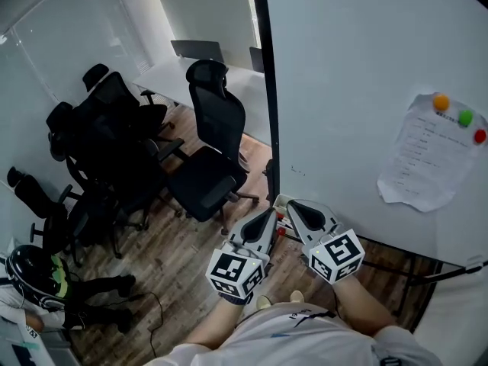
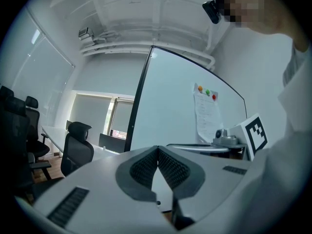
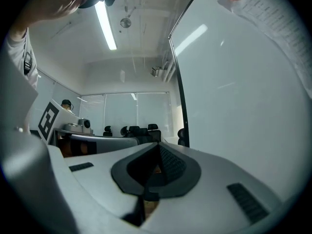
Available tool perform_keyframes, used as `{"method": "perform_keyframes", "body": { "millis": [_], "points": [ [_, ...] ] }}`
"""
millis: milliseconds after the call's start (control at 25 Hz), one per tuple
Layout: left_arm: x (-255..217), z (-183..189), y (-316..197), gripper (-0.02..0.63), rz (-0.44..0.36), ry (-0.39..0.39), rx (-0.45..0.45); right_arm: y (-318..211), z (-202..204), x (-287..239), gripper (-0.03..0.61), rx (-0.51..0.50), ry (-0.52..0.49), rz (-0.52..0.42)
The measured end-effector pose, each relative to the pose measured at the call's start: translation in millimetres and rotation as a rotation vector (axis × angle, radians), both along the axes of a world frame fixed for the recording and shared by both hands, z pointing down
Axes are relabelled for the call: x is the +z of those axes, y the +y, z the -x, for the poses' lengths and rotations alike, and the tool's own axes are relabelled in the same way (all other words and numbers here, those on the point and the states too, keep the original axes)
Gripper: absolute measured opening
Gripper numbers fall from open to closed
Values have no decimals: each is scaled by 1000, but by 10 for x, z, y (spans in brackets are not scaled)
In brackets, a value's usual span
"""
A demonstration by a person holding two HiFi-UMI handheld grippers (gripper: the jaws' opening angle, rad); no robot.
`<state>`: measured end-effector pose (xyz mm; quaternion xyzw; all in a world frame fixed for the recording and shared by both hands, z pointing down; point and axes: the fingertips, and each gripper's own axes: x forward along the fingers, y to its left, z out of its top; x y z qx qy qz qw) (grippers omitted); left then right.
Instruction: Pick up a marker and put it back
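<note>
Left gripper (image 1: 268,213), right gripper (image 1: 296,206): jaws on both closed tip to tip, nothing held. Marker (image 1: 280,232): only a red bit shows at lower centre between the grippers, mostly hidden, at the whiteboard (image 1: 366,90) foot.

The room is evenly bright. In the right gripper view a ceiling tube light (image 3: 105,26) at eleven o'clock burns out to pure white, and its reflection lies as a pale streak on the whiteboard (image 3: 234,106) at one o'clock. In the left gripper view soft daylight comes through a blind-covered window (image 2: 92,116) at nine o'clock. Both gripper views bulge like a fisheye, with black corners and straight lines bent near the rim. The left gripper (image 2: 158,149) and right gripper (image 3: 158,146) sit at six o'clock, too close to be sharp. In the head view the office chairs (image 1: 114,143) at nine o'clock sink to near-black with little detail, and shadows on the board are faint.
</note>
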<state>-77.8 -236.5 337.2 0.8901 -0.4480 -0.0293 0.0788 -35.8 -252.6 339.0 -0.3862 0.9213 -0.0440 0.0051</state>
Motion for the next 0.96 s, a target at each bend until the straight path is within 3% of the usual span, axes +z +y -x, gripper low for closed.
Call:
{"method": "perform_keyframes", "body": {
  "millis": [960],
  "points": [
    [82,42,28,11,9,10,-5,30,16,106,14,8,31,10]
  ]
}}
